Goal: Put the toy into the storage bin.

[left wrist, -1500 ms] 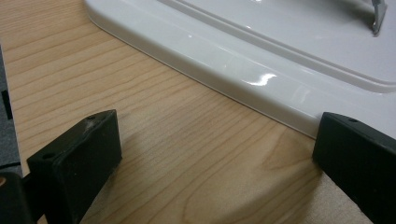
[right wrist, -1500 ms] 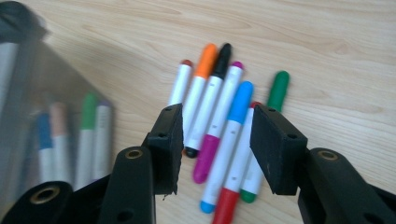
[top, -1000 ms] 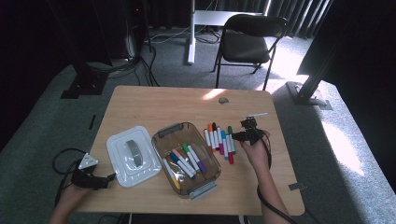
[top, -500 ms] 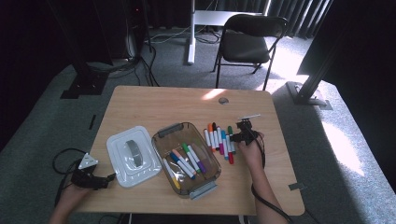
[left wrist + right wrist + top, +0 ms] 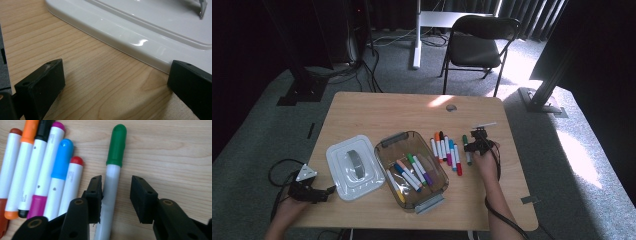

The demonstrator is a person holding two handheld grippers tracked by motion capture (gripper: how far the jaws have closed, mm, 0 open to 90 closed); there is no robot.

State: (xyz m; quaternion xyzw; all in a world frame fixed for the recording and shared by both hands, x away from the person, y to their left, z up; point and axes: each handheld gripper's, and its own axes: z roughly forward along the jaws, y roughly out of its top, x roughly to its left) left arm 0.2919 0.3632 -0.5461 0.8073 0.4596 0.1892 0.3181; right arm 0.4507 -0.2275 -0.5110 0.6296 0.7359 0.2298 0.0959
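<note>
Right hand-held gripper point(image 5: 116, 195) straddles the green marker point(image 5: 113, 170), jaws closing, one pad touching; not gripped.

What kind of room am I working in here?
Probably an office or lab set up for recording: a wooden table on grey carpet, a black folding chair behind it, and dark curtains with stands and cables around.

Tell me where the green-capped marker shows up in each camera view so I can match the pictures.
High view: green-capped marker lies right of the marker row, under the right gripper.
Right gripper view: it runs up the centre, between the open jaws, one touching its barrel.
Left gripper view: not in it; white lid instead.
Shared landmark: the red-capped marker beside it.
</note>
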